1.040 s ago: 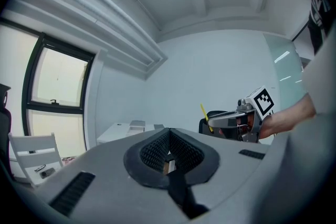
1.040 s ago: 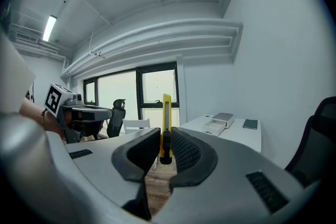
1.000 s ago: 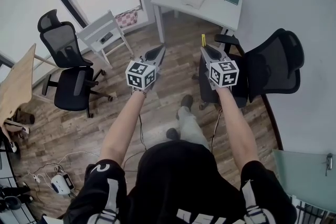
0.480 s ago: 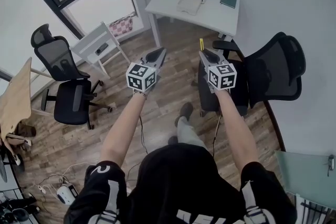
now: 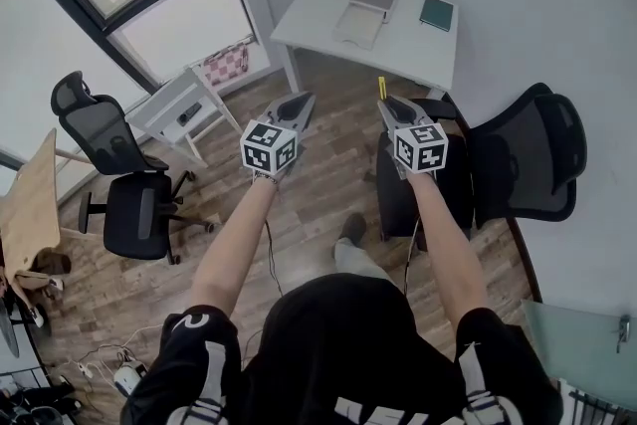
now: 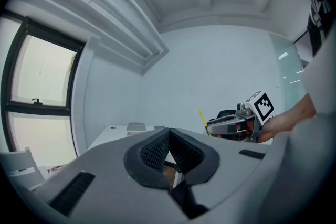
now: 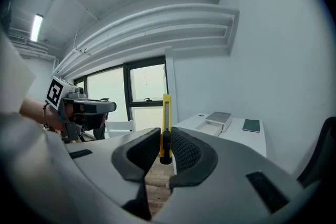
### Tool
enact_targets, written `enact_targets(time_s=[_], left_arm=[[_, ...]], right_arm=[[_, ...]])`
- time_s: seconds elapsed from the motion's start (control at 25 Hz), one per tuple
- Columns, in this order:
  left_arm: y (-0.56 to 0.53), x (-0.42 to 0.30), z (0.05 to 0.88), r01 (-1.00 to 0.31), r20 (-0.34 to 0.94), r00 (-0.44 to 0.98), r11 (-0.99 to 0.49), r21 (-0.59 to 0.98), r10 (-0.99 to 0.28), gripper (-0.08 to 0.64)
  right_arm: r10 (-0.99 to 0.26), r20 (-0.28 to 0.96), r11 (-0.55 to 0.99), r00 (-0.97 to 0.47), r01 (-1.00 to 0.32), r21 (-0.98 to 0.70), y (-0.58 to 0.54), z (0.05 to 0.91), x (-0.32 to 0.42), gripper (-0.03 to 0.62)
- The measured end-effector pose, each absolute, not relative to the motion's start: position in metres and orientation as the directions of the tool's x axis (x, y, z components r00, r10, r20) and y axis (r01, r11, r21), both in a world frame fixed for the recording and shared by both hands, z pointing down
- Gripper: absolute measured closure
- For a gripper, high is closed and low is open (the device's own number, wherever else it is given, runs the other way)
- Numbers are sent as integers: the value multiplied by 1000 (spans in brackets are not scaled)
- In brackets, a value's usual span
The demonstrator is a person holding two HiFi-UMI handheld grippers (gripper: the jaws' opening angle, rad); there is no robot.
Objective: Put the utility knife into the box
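right gripper (image 7: 166, 145): its jaws are pinched on the utility knife (image 7: 166, 113), with the pads gripping the dark lower end and the yellow body standing upright above them.
why held so: you carry the knife vertically and clamped low, which likely keeps it from swinging while you walk and leaves the long end free to lower into the box.
left gripper (image 6: 168, 140): its jaws are pressed together with nothing between them; i judge it a spare hand for now, raised level with the other, centre of the head view.
where the knife is: in the head view it shows as a thin yellow sliver (image 5: 381, 87) poking up from your right gripper (image 5: 388, 106), above the wooden floor and well apart from the desk.
box (image 5: 358, 15): what looks like an open white box with a grey lid laid back, on the white desk (image 5: 418, 50) at upper centre of the head view; in the right gripper view it lies right of centre (image 7: 216, 119).
notebook (image 5: 436, 12): dark green, lying beside the box near the desk's right edge.
progress: carrying step, by my reading; the knife is not yet in the box.
writing: none legible. the marker cube (image 5: 420, 146) shows only black-and-white squares, and i can make out no brand on the knife.
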State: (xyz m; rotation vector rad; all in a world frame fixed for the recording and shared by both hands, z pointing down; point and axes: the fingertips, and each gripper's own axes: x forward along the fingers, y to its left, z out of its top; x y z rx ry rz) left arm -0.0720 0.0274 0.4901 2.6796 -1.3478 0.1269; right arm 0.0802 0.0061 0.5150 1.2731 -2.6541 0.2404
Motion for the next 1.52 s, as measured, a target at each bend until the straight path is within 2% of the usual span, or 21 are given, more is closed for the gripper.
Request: enact_targets(time_s=[0.44, 0.84, 1.52], left_arm=[[-87, -81, 486, -820, 143, 572, -566, 84, -808, 535], [-147, -77, 498, -831, 145, 556, -547, 102, -818, 535], [-293, -79, 510, -790, 155, 613, -603, 110, -775, 535]], right_arm=[[-732, 253, 640, -633, -766, -65, -110, 515, 77, 512], [-714, 277, 655, -643, -753, -63, -173, 528, 83, 512], [-744, 286, 612, -604, -788, -70, -304, 542, 78, 512]])
